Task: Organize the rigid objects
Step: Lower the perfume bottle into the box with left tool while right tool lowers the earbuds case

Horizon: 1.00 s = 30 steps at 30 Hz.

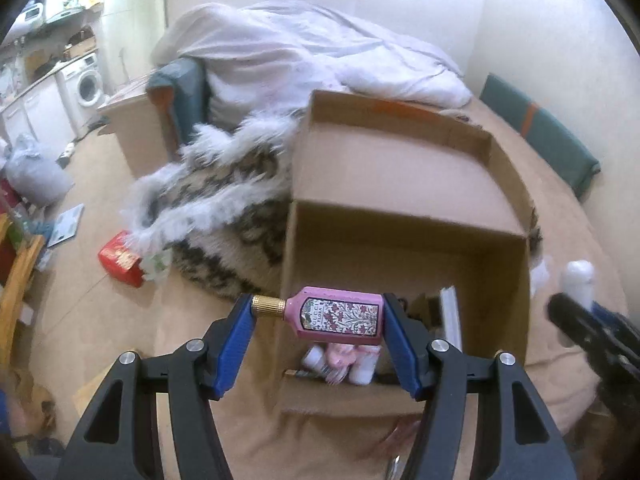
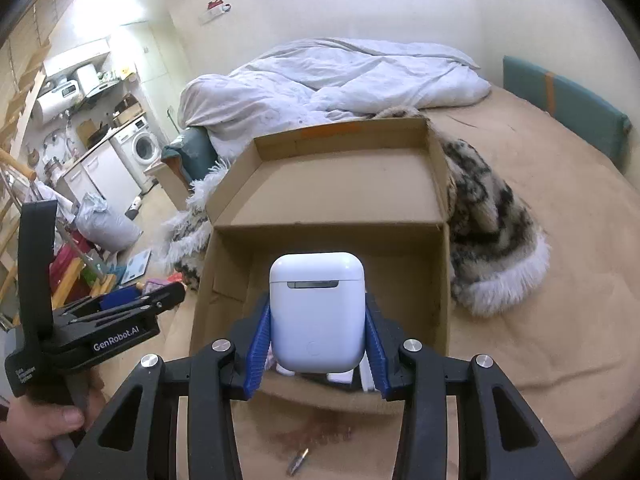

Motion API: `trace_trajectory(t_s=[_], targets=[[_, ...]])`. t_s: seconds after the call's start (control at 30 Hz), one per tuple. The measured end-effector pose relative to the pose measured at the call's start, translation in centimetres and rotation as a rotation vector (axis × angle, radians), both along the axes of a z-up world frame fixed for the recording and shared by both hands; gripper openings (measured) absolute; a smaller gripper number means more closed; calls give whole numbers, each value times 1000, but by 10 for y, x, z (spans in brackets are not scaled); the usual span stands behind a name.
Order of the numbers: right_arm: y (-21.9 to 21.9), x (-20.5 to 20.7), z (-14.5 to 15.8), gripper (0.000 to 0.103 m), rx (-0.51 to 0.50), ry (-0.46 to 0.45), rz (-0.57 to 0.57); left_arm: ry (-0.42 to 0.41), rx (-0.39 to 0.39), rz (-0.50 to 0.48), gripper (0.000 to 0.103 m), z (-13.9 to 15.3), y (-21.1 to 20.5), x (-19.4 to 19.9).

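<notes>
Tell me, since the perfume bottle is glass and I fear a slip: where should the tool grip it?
As the left tool does now: end to end, one pad on the pink perfume bottle's flat base, one on its gold cap, coming square to its long side.

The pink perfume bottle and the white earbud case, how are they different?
The pink perfume bottle has a flowery label and a gold cap; the white earbud case is plain and smooth. The perfume bottle lies sideways, clamped end to end in the left gripper; the earbud case stands upright, squeezed at its sides by the right gripper. Both are held above the open cardboard box.
</notes>
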State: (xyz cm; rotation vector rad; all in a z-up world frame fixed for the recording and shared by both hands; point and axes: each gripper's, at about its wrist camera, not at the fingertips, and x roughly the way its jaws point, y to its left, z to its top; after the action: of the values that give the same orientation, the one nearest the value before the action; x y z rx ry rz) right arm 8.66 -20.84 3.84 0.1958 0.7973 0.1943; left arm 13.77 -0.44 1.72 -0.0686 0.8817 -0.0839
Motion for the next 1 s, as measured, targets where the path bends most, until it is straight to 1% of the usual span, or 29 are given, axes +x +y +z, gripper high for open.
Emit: trace_trajectory(t_s=[0.13,0.3,0.4,0.5,0.57,0.63,0.73,0.77,0.9,1.0], targets=[[-2,25,-15,44,-12,44,6,1,27,-11,59,-12,-8,17],[-7,45,-47,44,3,117,-5,40,38,-33,59,-38,-17,35],[-6,53,-69,44,13,179,-2,67,42,-46,59,-57,-22,43],[-2,61,-83,44,3,220,12,95,51,-57,59,-73,-26,46],[1,64,-91,44,-8,240,15,95,57,-76,59,-75,-30,45],[1,66,-99,44,8,267,11,96,56,-106,59,-76,-34,43],[2,67,-105,44,24,298,1,75,82,-125,59,-76,-39,39],[1,67,-105,44,30,302,-3,80,76,-130,59,-76,-40,39],[0,68,-107,44,19,307,-7,110,56,-119,59,-82,-40,44],[-1,69,-112,44,-1,318,-12,95,89,-104,59,-85,-39,48]])
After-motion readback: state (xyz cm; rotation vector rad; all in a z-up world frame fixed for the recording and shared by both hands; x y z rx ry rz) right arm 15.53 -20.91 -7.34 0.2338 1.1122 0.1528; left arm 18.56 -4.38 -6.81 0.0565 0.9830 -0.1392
